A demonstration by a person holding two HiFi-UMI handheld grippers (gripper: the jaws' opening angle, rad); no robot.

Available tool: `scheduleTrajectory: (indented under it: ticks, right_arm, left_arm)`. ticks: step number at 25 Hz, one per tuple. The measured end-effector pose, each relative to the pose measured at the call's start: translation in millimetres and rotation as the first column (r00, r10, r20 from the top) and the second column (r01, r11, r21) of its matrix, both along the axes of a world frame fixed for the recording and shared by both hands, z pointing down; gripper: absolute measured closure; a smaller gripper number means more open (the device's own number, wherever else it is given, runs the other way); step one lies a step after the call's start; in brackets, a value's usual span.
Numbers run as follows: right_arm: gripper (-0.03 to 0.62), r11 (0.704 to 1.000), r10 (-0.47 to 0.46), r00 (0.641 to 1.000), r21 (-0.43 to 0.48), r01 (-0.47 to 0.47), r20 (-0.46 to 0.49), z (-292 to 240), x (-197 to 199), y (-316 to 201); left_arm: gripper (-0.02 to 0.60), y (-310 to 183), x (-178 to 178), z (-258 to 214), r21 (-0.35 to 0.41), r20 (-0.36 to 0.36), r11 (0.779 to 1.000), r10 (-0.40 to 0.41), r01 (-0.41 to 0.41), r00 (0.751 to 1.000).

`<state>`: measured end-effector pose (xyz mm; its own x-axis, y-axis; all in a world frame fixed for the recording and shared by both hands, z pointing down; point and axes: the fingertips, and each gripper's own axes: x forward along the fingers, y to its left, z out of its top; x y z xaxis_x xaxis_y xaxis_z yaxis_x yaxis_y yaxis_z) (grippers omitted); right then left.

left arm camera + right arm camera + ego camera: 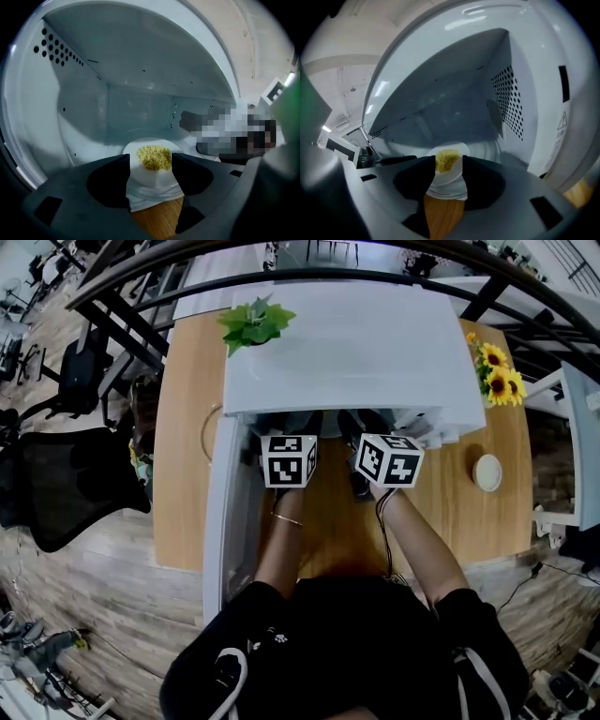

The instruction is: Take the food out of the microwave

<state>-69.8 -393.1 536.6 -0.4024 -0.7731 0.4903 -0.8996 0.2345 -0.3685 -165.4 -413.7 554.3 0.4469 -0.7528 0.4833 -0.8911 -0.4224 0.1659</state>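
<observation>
Plate of yellow noodles [151, 174] sits inside the open microwave [356, 343], not yet taken; my left gripper [151, 160] and right gripper [449, 161] hover at its mouth, both unclenched

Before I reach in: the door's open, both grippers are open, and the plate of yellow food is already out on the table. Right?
No. The plate of yellow food is not out: it sits inside the microwave, as the left gripper view shows. The rest holds.
</observation>
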Motion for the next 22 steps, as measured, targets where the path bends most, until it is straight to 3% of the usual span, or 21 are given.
scheduleTrajectory:
  ticks: [12,22]
  right_arm:
    - [0.368,0.999,0.007,1.0,-0.05,-0.008,-0.016,27.7,-2.3,-17.3]
    - [0.358,0.997,0.021,0.999,-0.078,-0.024,-0.04,46.3,-1.5,-26.3]
  left_arm:
    - [0.298,-7.2,-2.1,25.1,-0.106,0.014,0.993,-0.041,0.042,0.999]
    - [0.298,-9.7,-3.3,28.4,-0.133,-0.006,0.99,-0.051,0.049,0.999]
